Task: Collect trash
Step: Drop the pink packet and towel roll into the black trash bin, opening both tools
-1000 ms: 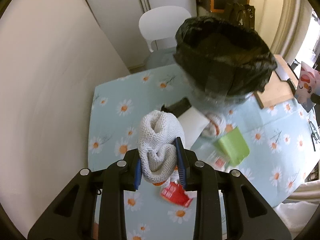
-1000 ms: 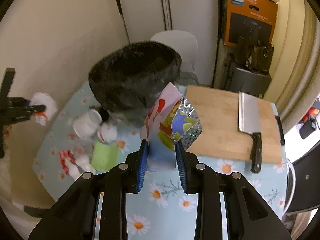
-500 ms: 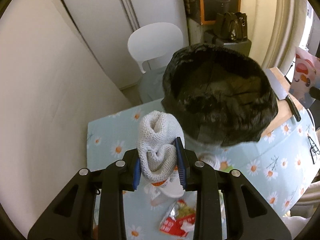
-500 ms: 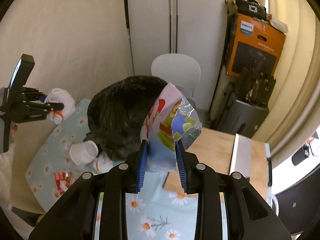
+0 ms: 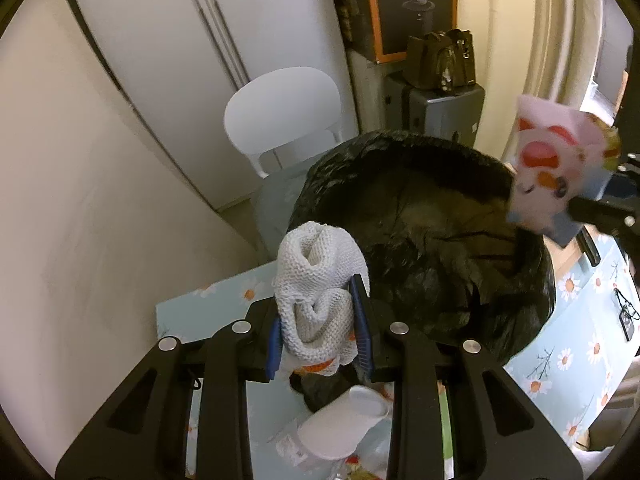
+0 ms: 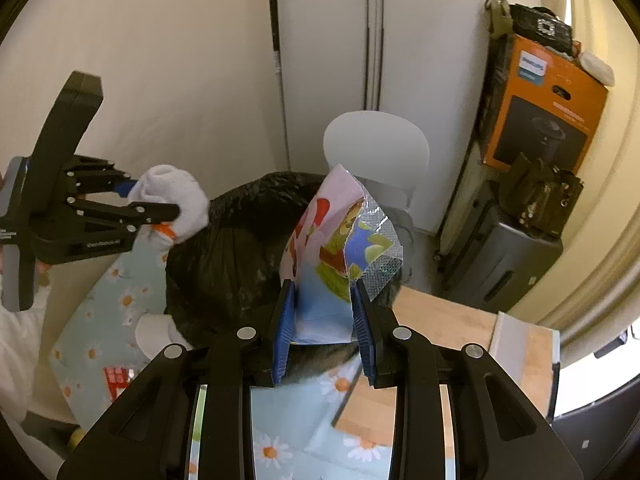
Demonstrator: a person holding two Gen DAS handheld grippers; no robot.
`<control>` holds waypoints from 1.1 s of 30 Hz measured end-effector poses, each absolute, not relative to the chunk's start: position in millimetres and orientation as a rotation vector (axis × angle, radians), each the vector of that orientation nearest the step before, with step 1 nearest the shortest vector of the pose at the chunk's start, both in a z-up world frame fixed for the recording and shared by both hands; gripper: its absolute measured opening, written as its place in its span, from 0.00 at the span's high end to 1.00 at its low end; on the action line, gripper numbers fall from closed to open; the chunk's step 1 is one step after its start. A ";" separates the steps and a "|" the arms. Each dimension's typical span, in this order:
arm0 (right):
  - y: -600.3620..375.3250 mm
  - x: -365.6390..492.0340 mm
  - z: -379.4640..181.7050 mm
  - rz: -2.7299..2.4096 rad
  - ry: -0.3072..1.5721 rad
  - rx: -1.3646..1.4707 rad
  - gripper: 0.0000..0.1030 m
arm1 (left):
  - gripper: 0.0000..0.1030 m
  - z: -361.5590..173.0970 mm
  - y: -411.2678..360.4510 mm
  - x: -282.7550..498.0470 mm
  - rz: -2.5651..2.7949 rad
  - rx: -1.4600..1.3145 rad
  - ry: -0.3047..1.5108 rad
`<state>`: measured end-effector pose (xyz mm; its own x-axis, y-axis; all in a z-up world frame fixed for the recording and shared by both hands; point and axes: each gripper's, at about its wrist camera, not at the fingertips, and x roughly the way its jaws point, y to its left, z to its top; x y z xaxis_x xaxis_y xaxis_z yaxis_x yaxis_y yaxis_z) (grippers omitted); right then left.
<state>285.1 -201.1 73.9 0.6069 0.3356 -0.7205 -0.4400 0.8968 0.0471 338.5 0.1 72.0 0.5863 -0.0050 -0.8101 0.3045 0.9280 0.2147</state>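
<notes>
My left gripper (image 5: 320, 320) is shut on a white knitted cloth wad (image 5: 316, 276) with an orange-marked scrap under it, held at the near left rim of the black-lined trash bin (image 5: 432, 248). It also shows in the right wrist view (image 6: 160, 208). My right gripper (image 6: 322, 328) is shut on a colourful snack wrapper (image 6: 340, 248) with a silver inside, held above the bin's (image 6: 240, 256) right rim. The wrapper also shows in the left wrist view (image 5: 556, 168).
A white paper cup (image 5: 340, 424) and other scraps lie on the daisy tablecloth (image 6: 104, 312) below the bin. A wooden cutting board (image 6: 440, 340) carries a cleaver (image 6: 512, 336). A white chair (image 5: 288, 116), a suitcase and an orange box stand behind.
Both grippers have risen and closed in on the bin from opposite sides, each still holding its item. The bin opening now fills the left wrist view.
</notes>
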 end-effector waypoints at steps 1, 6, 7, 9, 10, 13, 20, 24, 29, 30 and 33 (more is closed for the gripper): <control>-198.9 288.9 72.4 0.453 0.804 -0.142 0.73 | 0.71 72.1 -1.6 341.2 -0.193 0.344 0.925; -192.8 303.5 61.3 0.461 0.812 -0.145 0.41 | 0.26 74.7 -10.2 350.3 -0.187 0.359 0.873; -193.4 304.6 59.3 0.449 0.807 -0.146 0.23 | 0.18 76.3 -11.4 350.3 -0.189 0.360 0.860; -195.3 303.6 57.1 0.429 0.795 -0.145 0.20 | 0.18 79.1 -12.9 350.0 -0.196 0.353 0.847; -197.6 303.4 55.5 0.427 0.796 -0.139 0.17 | 0.14 79.3 -12.3 349.7 -0.189 0.352 0.846; -202.8 301.7 51.7 0.405 0.798 -0.141 0.17 | 0.11 80.0 -13.2 348.5 -0.168 0.370 0.839; -207.9 290.3 49.9 0.385 0.812 -0.137 0.16 | 0.10 79.1 -6.8 339.7 -0.149 0.366 0.851; -207.3 277.5 49.8 0.367 0.817 -0.154 0.14 | 0.08 78.7 -0.9 326.2 -0.131 0.364 0.856; -202.4 256.7 49.4 0.381 0.832 -0.169 0.14 | 0.06 84.6 4.8 305.1 -0.129 0.345 0.844; -201.4 252.9 49.7 0.383 0.832 -0.174 0.14 | 0.06 85.1 6.4 300.5 -0.119 0.347 0.841; -196.9 239.1 50.2 0.393 0.838 -0.187 0.13 | 0.06 84.5 10.1 289.5 -0.113 0.345 0.843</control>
<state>239.1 -196.9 50.2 0.6024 0.2642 -0.7532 -0.4095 0.9123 -0.0076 289.5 10.1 84.5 0.6629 0.0374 -0.7478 0.2334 0.9387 0.2537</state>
